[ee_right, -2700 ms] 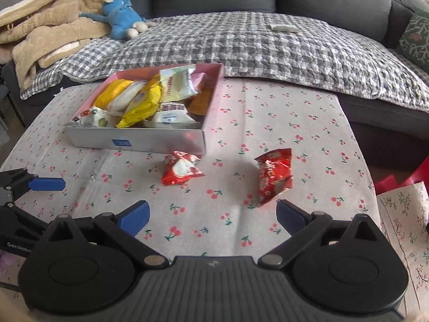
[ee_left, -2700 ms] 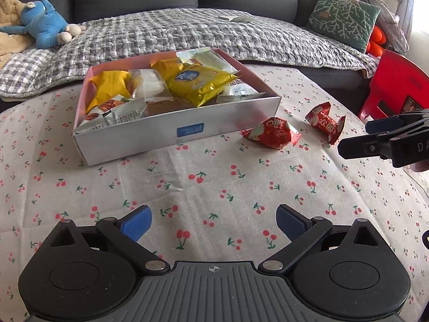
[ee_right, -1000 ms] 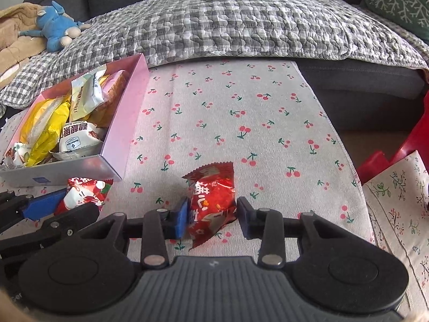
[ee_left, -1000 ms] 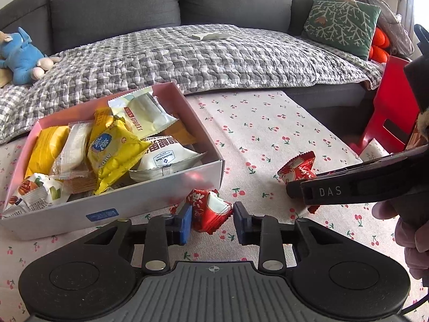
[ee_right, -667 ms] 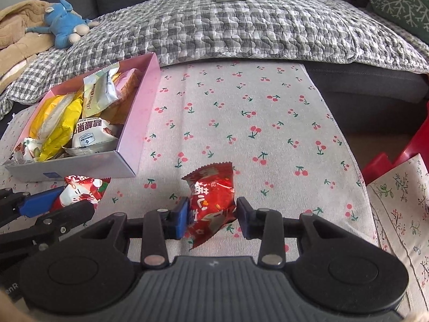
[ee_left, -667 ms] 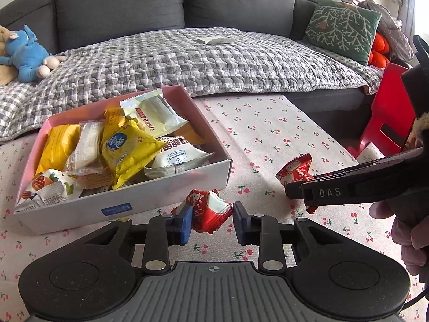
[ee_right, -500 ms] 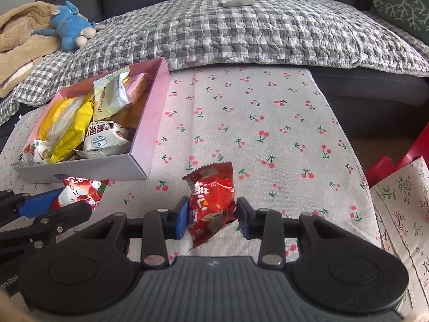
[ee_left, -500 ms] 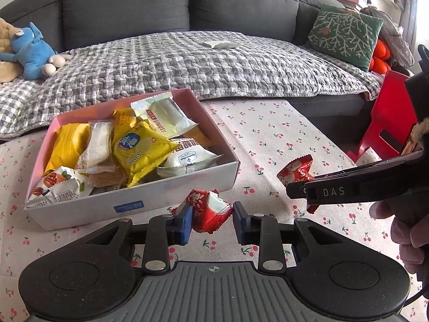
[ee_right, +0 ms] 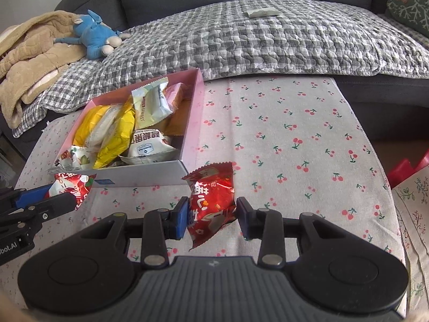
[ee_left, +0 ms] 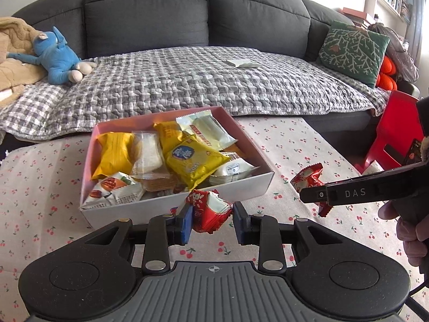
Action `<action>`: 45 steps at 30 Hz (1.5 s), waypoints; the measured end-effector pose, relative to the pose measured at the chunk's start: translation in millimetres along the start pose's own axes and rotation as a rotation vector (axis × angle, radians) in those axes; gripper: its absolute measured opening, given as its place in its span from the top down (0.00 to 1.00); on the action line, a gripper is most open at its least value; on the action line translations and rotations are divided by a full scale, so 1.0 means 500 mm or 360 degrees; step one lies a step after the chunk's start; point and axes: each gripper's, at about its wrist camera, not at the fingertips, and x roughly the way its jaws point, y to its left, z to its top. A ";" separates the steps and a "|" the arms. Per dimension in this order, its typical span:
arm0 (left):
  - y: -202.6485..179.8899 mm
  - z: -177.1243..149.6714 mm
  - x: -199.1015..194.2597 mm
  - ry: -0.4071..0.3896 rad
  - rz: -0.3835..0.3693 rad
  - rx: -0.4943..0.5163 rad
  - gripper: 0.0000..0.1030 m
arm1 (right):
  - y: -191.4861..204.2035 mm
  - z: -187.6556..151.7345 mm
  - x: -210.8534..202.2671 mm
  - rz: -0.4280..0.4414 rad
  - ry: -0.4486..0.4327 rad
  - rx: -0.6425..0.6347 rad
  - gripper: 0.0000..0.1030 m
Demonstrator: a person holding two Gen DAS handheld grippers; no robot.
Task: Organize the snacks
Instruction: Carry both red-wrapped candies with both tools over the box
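Each gripper is clamped on a red packet — the left gripper [ee_left: 211,216] on the small red snack [ee_left: 207,209], the right gripper [ee_right: 210,214] on the larger red snack [ee_right: 211,201] — lifted clear of the cloth, presumably bound for the pink box [ee_left: 257,158] at frame centre.

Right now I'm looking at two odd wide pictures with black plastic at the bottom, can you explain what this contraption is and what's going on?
No robot here: a person holds a handheld gripper in each hand, each with a fisheye camera looking along its two blue-tipped fingers. One picture comes from the left gripper, the other from the right gripper. Each is shut on a red snack packet: the left packet, the right packet. On the cherry-print tablecloth sits a pink box already full of wrapped snacks. Behind it is a grey sofa with a blue plush toy.
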 end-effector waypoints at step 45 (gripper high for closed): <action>0.229 0.102 0.123 -0.0053 -0.0050 -0.0209 0.72 | 0.169 0.167 0.100 0.0114 -0.0129 -0.0054 0.67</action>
